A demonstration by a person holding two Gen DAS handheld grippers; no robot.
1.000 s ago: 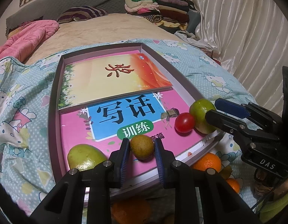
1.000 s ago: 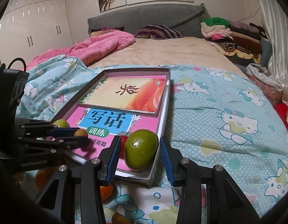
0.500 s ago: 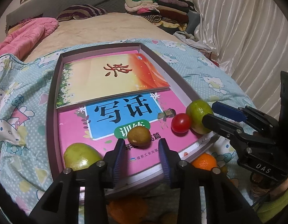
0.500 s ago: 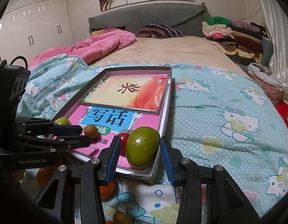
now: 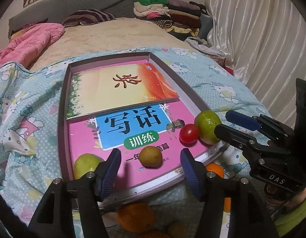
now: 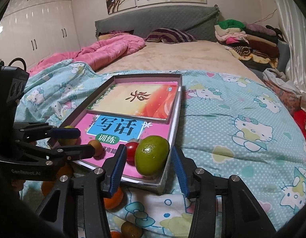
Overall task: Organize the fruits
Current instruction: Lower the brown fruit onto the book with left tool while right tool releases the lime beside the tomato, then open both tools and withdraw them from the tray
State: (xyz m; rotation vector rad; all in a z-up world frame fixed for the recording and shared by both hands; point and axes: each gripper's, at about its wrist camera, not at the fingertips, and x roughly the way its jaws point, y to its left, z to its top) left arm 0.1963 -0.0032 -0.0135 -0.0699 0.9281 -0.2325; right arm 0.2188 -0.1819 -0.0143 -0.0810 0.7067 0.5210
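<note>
Fruits sit at the near end of a shallow box (image 5: 63, 107) on the bed; both my grippers released.

My left gripper (image 5: 151, 165) has just been opening: a small round brownish fruit (image 5: 150, 157) lies between its ribbed blue pads, untouched, on a glossy pink book (image 5: 83, 138). My right gripper (image 6: 149, 160) has just eased open too, the smooth green citrus (image 6: 152, 155) loose between its jaws, a shiny cherry tomato (image 6: 132, 150) touching it. Yellow-green fruit (image 5: 86, 164) half hidden behind a finger. Oranges (image 5: 136, 217) under the box edge partly cut off; fruit in the bottom shadow hard to identify.
</note>
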